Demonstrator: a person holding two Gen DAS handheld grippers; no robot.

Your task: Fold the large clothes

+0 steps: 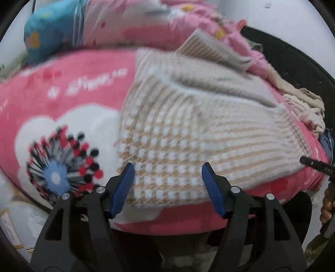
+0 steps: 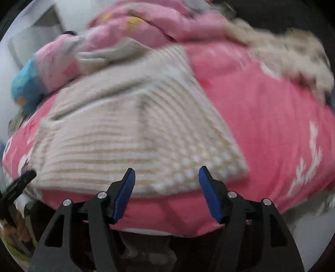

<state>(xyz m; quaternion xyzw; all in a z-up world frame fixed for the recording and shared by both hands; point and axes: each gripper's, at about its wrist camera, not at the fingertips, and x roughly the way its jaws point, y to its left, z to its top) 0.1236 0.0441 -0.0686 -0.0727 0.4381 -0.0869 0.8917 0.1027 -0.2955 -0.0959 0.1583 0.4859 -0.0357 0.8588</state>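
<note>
A large cream and tan knitted sweater lies partly folded on a pink blanket; it also shows in the right wrist view, blurred. My left gripper is open and empty, just above the sweater's near hem at its left part. My right gripper is open and empty, above the near hem at the sweater's right part. The right gripper's tip shows at the right edge of the left wrist view. The left gripper's tip shows at the left edge of the right wrist view.
The pink blanket covers a bed with a flower print. A pink quilt and a blue pillow lie at the back. A heap of beige clothes lies at the far right, also in the right wrist view.
</note>
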